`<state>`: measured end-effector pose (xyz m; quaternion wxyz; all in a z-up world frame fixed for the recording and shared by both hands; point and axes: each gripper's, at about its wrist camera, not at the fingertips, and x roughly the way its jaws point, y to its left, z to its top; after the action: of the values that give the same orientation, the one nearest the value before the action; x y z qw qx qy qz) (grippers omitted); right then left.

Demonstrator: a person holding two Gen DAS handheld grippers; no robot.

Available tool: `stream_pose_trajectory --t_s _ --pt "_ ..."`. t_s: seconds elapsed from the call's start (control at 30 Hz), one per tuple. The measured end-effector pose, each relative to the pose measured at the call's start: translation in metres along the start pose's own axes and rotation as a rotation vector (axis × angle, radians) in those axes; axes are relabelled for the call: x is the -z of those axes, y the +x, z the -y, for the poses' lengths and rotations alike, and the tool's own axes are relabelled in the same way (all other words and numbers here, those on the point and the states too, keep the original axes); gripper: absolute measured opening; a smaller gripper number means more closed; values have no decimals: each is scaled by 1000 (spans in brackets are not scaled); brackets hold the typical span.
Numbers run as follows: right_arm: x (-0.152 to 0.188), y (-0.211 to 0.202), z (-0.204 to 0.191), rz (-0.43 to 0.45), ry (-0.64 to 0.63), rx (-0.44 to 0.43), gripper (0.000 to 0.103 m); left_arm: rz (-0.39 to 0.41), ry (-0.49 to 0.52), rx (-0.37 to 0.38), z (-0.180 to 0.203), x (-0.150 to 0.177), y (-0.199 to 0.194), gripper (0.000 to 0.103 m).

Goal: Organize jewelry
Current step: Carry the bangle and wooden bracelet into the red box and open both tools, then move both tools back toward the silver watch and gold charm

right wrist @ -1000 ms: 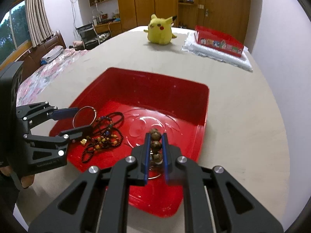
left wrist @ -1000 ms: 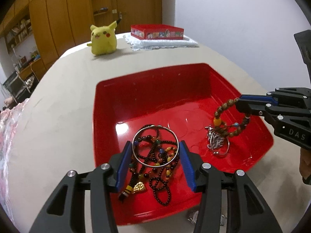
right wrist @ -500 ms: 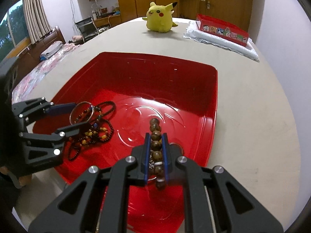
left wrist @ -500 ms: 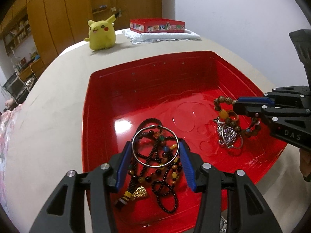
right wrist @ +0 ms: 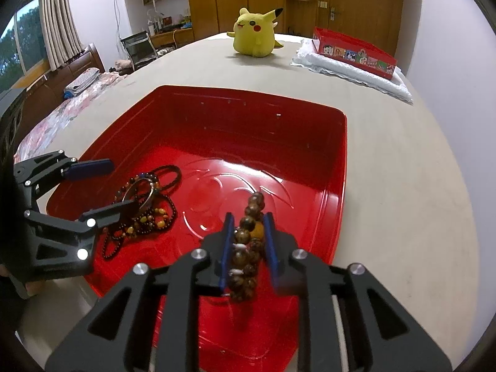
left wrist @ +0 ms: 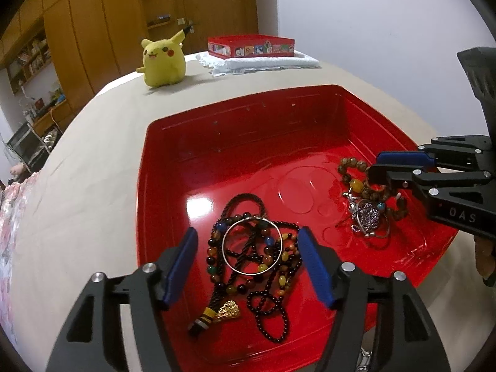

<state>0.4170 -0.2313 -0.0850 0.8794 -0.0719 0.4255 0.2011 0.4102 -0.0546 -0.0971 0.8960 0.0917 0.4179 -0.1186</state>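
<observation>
Already both loads lie inside the red tray [left wrist: 192, 142]. At its left, the left gripper [left wrist: 248, 263] has just been opening; its jaws stand wide, clear of the silver bangle [left wrist: 251, 245] and the tangled bead necklaces [left wrist: 272, 279] resting between them on the tray floor. Further right, the right gripper [right wrist: 248, 245] has just been opening too, a narrow gap, with the brown bead bracelet [right wrist: 246, 248] between its pads, lying over a small sparkly pendant [left wrist: 369, 215]. Judging by this, the drop-off looks nearly done; withdrawing remains. Something metallic below the tray's near edge is cut off, so more pieces may wait.
</observation>
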Motion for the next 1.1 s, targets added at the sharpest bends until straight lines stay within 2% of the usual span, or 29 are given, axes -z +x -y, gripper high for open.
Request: stream_pose_trajectory --t_s 0.3,0.6,0.83,0.93,1.1 --pt "3 -31 -7 41 0 12 33 23 28 -16 7 1 -19 71" --pt "11 -71 -20 85 -3 17 35 56 47 -33 13 13 -58 73" --pt "30 -108 -34 117 -6 11 35 79 50 -34 18 32 -92 76" --pt "42 -123 -42 126 -10 9 39 85 53 -33 21 43 -106 76" --pt "66 -141 -57 123 -10 -6 39 90 45 -32 25 61 -125 77"
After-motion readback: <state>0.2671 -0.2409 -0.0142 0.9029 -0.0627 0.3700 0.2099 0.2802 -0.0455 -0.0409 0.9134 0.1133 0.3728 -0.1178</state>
